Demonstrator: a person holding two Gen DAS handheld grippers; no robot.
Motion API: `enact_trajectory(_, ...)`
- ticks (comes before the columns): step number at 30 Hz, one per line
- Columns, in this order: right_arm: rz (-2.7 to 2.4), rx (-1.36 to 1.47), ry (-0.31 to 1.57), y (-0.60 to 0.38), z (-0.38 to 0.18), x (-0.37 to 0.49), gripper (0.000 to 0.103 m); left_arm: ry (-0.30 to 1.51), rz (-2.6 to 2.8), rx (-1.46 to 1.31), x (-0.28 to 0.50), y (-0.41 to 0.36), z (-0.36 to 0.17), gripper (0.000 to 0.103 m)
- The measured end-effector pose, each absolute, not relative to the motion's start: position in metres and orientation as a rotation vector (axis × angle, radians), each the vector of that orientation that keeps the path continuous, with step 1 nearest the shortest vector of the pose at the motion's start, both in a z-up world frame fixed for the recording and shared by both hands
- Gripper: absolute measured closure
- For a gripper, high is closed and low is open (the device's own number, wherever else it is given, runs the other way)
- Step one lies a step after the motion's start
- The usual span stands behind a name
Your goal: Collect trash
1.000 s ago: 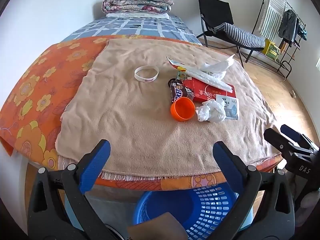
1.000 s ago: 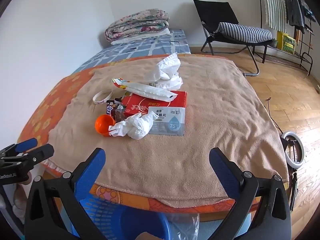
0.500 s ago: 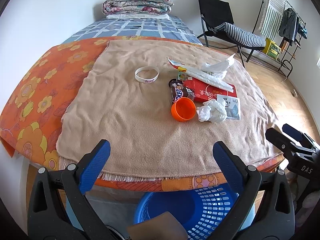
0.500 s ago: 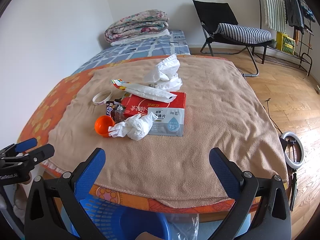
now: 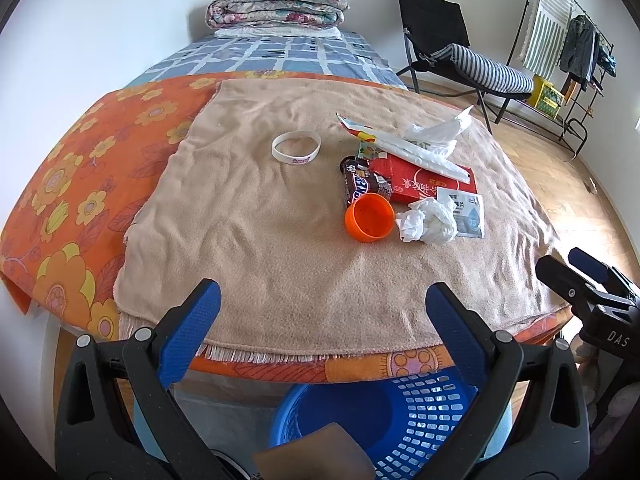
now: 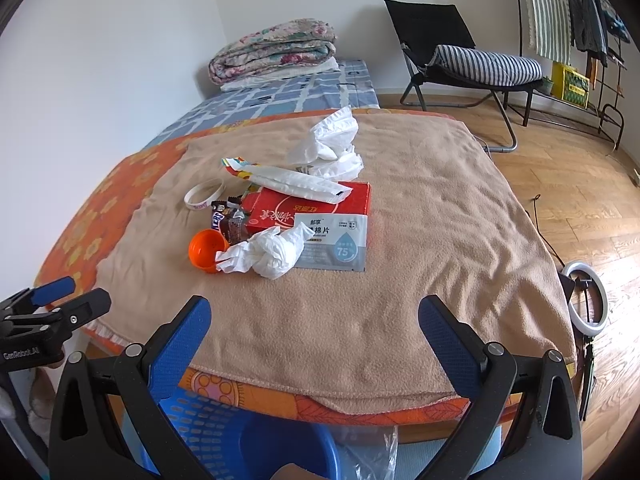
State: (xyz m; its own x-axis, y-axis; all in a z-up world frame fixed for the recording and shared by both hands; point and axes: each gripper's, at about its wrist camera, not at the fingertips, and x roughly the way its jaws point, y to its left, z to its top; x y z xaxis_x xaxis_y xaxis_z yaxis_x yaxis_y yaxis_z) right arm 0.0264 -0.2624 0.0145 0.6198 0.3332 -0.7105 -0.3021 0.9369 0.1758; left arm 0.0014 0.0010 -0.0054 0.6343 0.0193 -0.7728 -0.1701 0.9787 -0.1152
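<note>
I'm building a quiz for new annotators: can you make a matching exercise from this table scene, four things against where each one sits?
Things:
1. round orange plastic cup
2. white rubber wristband
3. blue perforated plastic basket
4. white wipes packet with a blue drop

Places:
A. on the floor below the table's near edge
B. alone on the tan towel, left of the pile
C. leaning on the red box's near side
D. on its side beside the crumpled white tissue

Pairs: 1-D, 2-B, 3-A, 4-C
</note>
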Motion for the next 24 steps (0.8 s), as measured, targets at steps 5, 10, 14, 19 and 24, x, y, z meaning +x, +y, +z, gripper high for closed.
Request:
enact_trajectory(5, 0.367, 0.041, 0.828, -0.2627, 0.0136, 0.0259, 0.0, 0.878, 0.109, -0.184, 0.0011, 0.0009, -0.0056, 0.0)
enact_trajectory(10, 0.368, 0.04, 0.834, -0.2629, 0.0118, 0.0254, 0.0, 0.878, 0.109, -0.183, 0.0011, 0.0006, -0.0057, 0.0)
enact_trajectory(14, 0.368, 0.041, 0.835, -0.2626, 0.0114, 0.0257, 0.0, 0.879, 0.109, -0.183, 0.0014, 0.0014, -0.0057, 0.0)
enact_trajectory(19, 0.367, 0.044, 0.839, -0.2626, 0.0108, 0.0258, 0.0, 0.877, 0.11, -0.18, 0.0009, 0.0004, -0.0058, 0.0)
enact_trajectory(24, 0.368, 0.046, 0.841, -0.2628, 0.01, 0.026, 0.0, 0.878, 0.11, -0.182, 0.0013, 0.0014, -0.0062, 0.0)
